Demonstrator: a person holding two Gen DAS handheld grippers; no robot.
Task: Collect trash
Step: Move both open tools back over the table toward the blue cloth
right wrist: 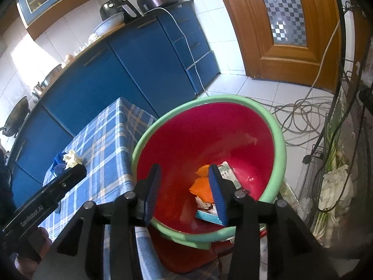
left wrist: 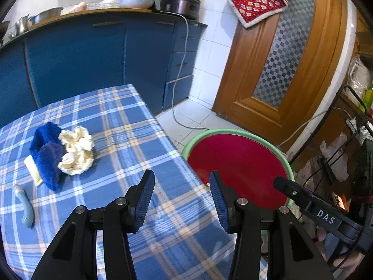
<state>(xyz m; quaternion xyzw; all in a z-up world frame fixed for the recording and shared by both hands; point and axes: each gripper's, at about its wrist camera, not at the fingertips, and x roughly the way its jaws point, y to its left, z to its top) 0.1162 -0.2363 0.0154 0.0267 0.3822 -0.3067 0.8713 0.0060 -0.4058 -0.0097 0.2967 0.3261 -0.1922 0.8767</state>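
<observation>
Both tongs gape wide, holding nothing: left tongs over the blue plaid bench's edge, right tongs above the red green-rimmed plastic basin; crumpled cream paper wad sits mid-bench.

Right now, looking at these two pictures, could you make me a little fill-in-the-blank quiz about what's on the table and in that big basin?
1. The crumpled paper lies on the table against a ____ cloth.
2. The basin with the green rim is ____ inside.
3. Both the left gripper and the right gripper are ____, holding nothing.
4. The tablecloth has a ____ pattern.

Missing words: blue; red; open; plaid
</observation>
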